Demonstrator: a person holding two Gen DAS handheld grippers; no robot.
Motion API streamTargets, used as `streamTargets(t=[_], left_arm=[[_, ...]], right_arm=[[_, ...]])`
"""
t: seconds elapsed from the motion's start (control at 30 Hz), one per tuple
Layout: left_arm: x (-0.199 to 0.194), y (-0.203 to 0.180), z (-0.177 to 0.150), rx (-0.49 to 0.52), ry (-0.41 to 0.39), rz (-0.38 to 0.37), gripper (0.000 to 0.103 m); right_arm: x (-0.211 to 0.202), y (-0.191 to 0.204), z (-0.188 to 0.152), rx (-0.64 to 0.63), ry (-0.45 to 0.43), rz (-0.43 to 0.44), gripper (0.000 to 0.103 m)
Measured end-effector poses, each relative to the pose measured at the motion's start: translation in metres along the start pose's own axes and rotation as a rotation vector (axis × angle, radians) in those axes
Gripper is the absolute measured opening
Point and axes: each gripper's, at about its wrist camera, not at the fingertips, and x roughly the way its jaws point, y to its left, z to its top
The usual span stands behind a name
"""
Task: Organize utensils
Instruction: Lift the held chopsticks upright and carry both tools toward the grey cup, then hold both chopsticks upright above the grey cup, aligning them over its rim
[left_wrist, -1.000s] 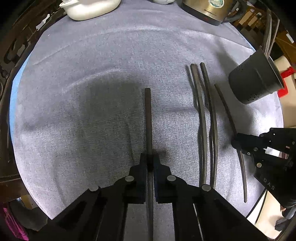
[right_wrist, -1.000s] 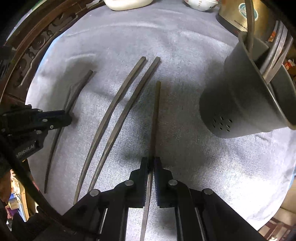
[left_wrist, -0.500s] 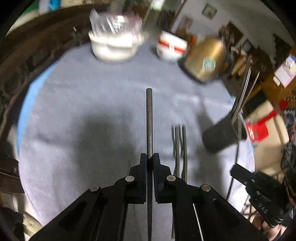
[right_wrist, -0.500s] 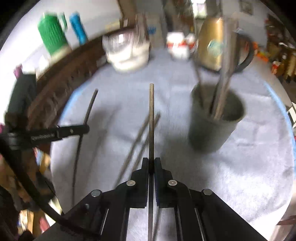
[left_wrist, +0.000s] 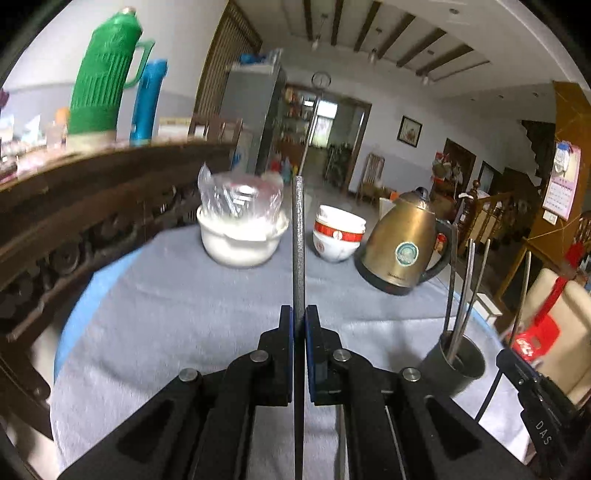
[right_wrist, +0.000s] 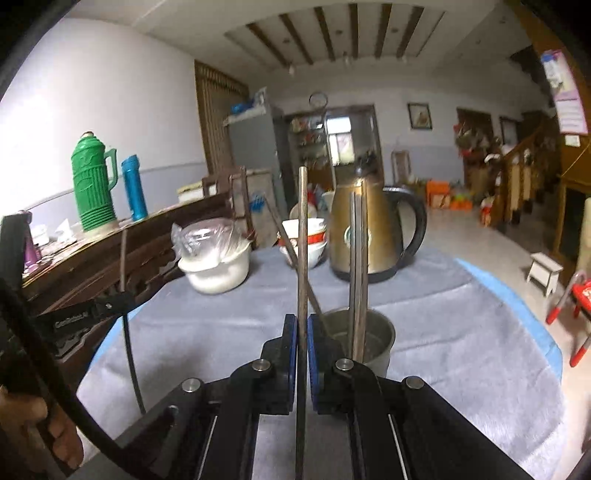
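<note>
Each tool, left (left_wrist: 299, 325) and right (right_wrist: 302, 332), pinches one chopstick (left_wrist: 297, 236) near the holder (right_wrist: 373, 339); tilt tips down above its rim before releasing.

The left tongs (left_wrist: 299, 325) are closed tight, raised and pointing a little downward. The right tongs (right_wrist: 302, 332) are closed tight too, in a similar slightly lowered pose. A hand (right_wrist: 33, 435) shows at the lower left edge of the right wrist view.
</note>
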Motion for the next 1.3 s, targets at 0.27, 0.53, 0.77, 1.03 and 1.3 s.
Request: streamTargets(t=[0.27, 0.53, 0.77, 1.03, 1.3], left_arm=[[0.001, 0.001, -0.021, 0.060, -0.037, 0.051, 0.006], [-0.034, 0.011, -0.028, 0.081, -0.071, 0.030, 0.007], [-0.068, 0.014, -0.037, 0.101, -0.075, -0.004, 0.008], [-0.088, 0.018, -0.044, 0.090, -0.066, -0.021, 0.008], [-0.094, 0.026, -0.049, 0.056, -0.058, -0.023, 0.008]], right_arm=[[0.006, 0.006, -0.022, -0.067, 0.006, -0.031, 0.006], [-0.019, -0.007, -0.038, -0.057, 0.020, -0.042, 0.006], [-0.050, -0.017, -0.043, -0.033, 0.009, -0.051, 0.007], [-0.091, -0.026, -0.049, 0.005, -0.005, -0.074, 0.007], [-0.122, -0.029, -0.057, 0.018, 0.007, -0.086, 0.007]])
